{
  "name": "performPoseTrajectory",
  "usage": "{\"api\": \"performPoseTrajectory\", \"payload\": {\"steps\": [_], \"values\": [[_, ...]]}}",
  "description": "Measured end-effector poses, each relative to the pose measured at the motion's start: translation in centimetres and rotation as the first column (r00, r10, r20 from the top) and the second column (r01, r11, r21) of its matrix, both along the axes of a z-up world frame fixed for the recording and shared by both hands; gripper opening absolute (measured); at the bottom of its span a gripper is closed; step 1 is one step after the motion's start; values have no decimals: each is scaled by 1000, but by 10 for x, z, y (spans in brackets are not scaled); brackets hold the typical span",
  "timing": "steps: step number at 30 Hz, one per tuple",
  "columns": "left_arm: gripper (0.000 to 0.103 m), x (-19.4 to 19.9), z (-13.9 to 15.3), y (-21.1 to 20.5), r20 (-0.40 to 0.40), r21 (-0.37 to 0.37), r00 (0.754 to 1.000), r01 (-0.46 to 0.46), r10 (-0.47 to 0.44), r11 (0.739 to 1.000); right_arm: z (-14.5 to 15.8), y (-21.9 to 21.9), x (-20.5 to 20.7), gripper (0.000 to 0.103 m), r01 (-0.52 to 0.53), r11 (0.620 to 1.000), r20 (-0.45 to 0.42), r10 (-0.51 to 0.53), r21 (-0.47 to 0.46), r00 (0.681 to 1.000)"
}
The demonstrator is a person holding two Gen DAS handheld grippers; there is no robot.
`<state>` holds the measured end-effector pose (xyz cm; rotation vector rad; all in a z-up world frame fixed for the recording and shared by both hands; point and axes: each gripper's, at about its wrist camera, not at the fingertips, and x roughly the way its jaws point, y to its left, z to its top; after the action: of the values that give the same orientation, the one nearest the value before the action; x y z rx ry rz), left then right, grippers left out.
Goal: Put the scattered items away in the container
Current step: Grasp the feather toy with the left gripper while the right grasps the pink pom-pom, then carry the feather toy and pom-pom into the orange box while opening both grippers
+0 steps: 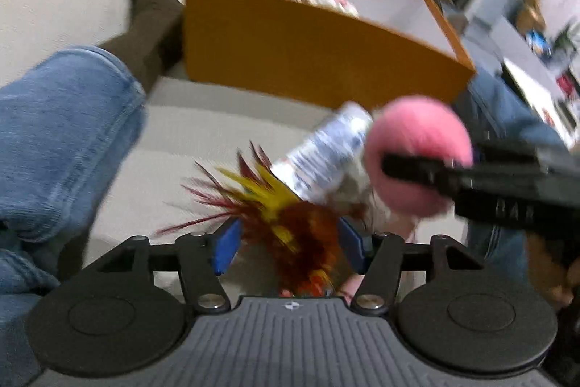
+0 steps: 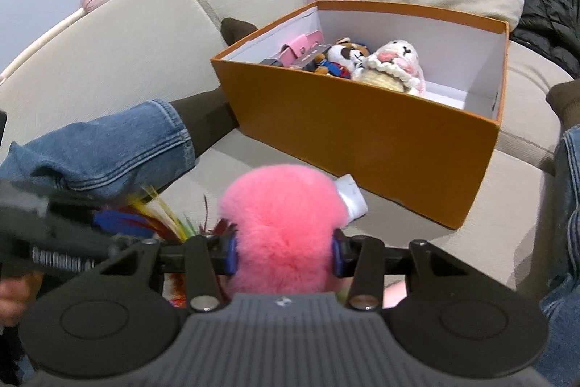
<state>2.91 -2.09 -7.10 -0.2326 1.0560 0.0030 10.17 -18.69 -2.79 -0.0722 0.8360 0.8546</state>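
Soft, even indoor light, no glare. Left wrist view heavily motion-blurred: orange box [image 1: 319, 49], feather toy [image 1: 286, 227], pink pompom [image 1: 417, 151] all smeared. Right wrist view sharper; pink pompom [image 2: 282, 227] crisp, left edge blurred. Strong fisheye bending, dark vignette at corners.

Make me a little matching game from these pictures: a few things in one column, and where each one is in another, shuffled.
Things:
1. pink pompom
2. feather toy
3. plush dog
4. white bottle

Places:
A. inside the orange box
B. between the fingers of the left claw
C. lying on the sofa cushion in front of the box
D. squeezed in the right claw

Pairs: 1-D, 2-B, 3-A, 4-C
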Motion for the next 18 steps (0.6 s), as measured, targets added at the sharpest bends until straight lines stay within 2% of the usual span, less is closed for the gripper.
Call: {"api": "performPoseTrajectory", "payload": {"steps": [5,8,9,10,12,15,18], "values": [[68,8,-23,-11,-61,30,998,35,-33,999,-3,-2,-1,47,-2,1000,-4,2,-5,1000],[49,10,-32,-13,-79,30,996,38,-35,999,-5,-3,1,47,6,1000,-10,-6,-8,1000],[40,11,-35,-11,-90,21,996,30,-28,999,-6,-4,1,47,9,1000,-12,-9,-9,1000],[37,13,-39,-8,-98,8,995,20,-19,1000,-7,-4,2,47,11,1000,-15,-11,-9,1000],[22,14,-44,-2,-106,-30,994,-8,5,1000,-8,-4,3,47,13,1000,-19,-13,-10,1000],[14,9,-40,3,-73,-55,997,-14,10,998,-8,-4,2,47,13,1000,-15,-13,-11,1000],[12,1,-24,7,-6,-61,1000,-11,10,998,-5,-6,2,47,16,1000,-6,-16,-9,1000]]}}
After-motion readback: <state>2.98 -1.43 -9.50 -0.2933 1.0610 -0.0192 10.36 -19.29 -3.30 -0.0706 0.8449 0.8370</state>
